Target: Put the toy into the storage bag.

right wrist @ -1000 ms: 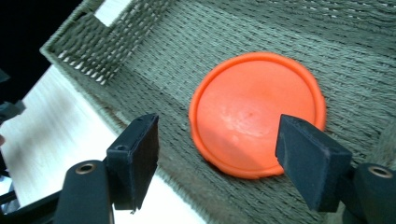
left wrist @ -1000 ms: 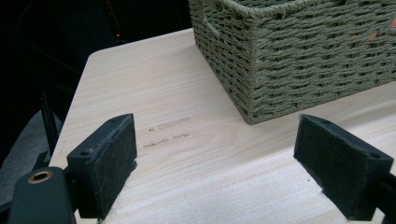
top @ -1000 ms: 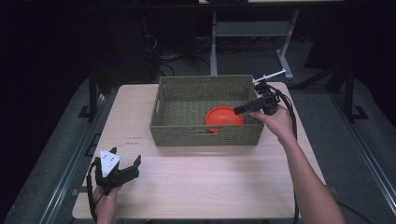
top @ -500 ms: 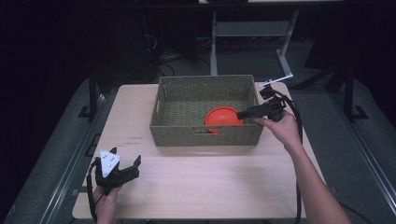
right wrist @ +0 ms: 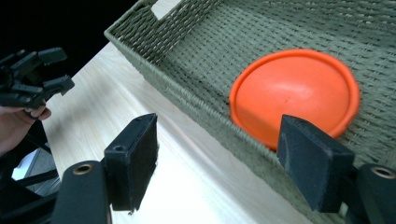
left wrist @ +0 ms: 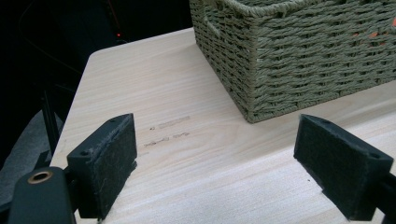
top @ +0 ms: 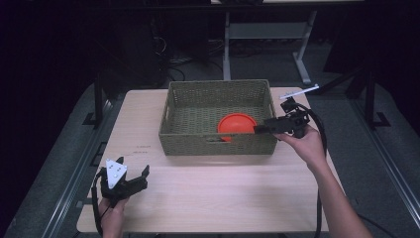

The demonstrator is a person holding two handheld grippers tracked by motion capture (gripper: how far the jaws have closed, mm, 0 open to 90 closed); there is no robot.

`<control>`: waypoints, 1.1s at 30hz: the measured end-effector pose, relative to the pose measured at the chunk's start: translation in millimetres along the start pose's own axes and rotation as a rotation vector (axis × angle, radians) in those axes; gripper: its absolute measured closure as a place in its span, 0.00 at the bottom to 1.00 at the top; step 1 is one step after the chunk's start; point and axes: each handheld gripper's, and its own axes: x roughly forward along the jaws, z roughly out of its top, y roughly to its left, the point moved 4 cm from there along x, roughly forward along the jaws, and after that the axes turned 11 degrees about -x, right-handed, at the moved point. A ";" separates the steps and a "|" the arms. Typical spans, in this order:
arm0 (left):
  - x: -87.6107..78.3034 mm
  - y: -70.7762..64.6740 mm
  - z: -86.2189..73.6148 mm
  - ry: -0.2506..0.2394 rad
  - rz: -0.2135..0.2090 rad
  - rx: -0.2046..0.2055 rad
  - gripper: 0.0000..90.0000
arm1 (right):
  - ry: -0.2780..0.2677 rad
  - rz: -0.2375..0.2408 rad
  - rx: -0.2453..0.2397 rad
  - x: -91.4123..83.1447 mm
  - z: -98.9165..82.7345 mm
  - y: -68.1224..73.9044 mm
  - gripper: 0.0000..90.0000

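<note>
While the room around is lying in deep darkness, a pale wooden table with fine grain is carrying a green woven basket, and grey floor is showing on both sides of it. Behind the table, a light metal frame and some cables are standing out a little from the dark. Some small dark writing is sitting on the table surface near the basket's front left corner, but it is too faint to read. An orange disc is lying inside the basket, by its front right part. The right claw is hovering at the basket's right front edge with its jaws spread wide, one over the disc and one over the table, pinching nothing. The left claw is resting low at the table's front left corner, well apart from the basket, its jaws also spread and holding nothing.
</note>
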 end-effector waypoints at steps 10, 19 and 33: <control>0.8 -1.7 -0.3 -0.002 -0.003 0.004 0.14 | -0.006 0.006 -0.007 -4.8 -14.7 8.8 0.30; 0.9 -2.1 -0.4 0.000 -0.005 0.008 0.14 | -0.009 0.013 -0.018 -7.3 -25.2 17.8 0.30; 1.0 -2.3 -0.5 0.002 -0.002 0.007 0.14 | -0.014 0.031 -0.028 -8.0 -40.9 25.2 0.29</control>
